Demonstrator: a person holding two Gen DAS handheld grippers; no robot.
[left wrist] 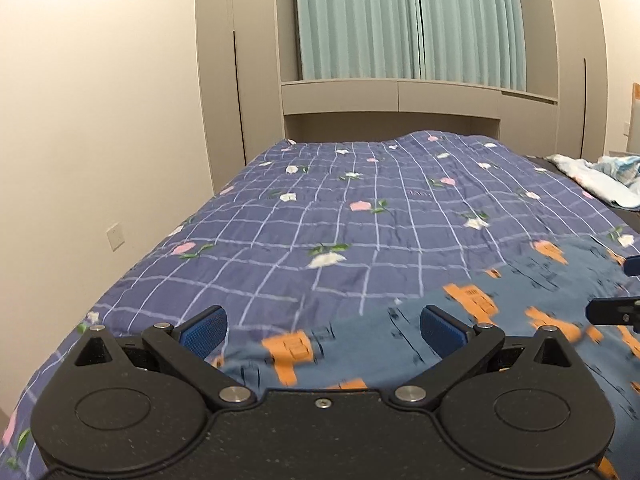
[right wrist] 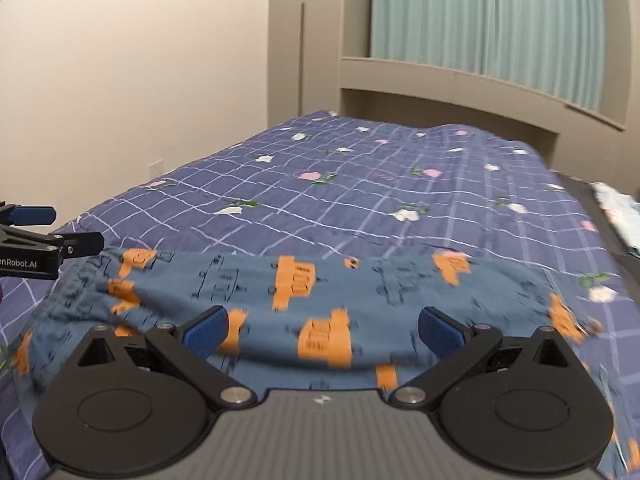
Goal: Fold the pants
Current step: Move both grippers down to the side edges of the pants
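A: Blue-grey cotton, orange block print: the pants (right wrist: 304, 300), one item, lying across the near end of the bed, partly bunched, elastic waist toward the left side in the right wrist view.

B: Tongs?

A: Two. Left gripper (left wrist: 324, 326): jaws spread wide, blue pads (left wrist: 204, 328) on either side of the near cloth edge, nothing held. Right gripper (right wrist: 323, 330): likewise wide open, over the middle of the pants, nothing held. The left one's tips also show at the left margin of the right wrist view, just beside the waistband.

B: Risks from here?

A: My judgement only. Item one: a pad closing too deep could pinch the quilt (left wrist: 304, 208) along with the pants, since the two fabrics lie flat together. Item two: the cloth is rumpled near the waist, so a grab there may catch one layer and leave a crooked fold. Item three: uneven lift by the two grippers would skew the legs.

B: Further back?

A: Quilt, navy with white grid and small flowers, covering the bed. Pale crumpled laundry (left wrist: 600, 176) on the far right, well apart from the pants. Beyond: beige cabinet (left wrist: 236, 80), teal curtain (left wrist: 408, 20), wall socket (left wrist: 115, 236) on the left wall. Nothing stands between the grippers and the pants.
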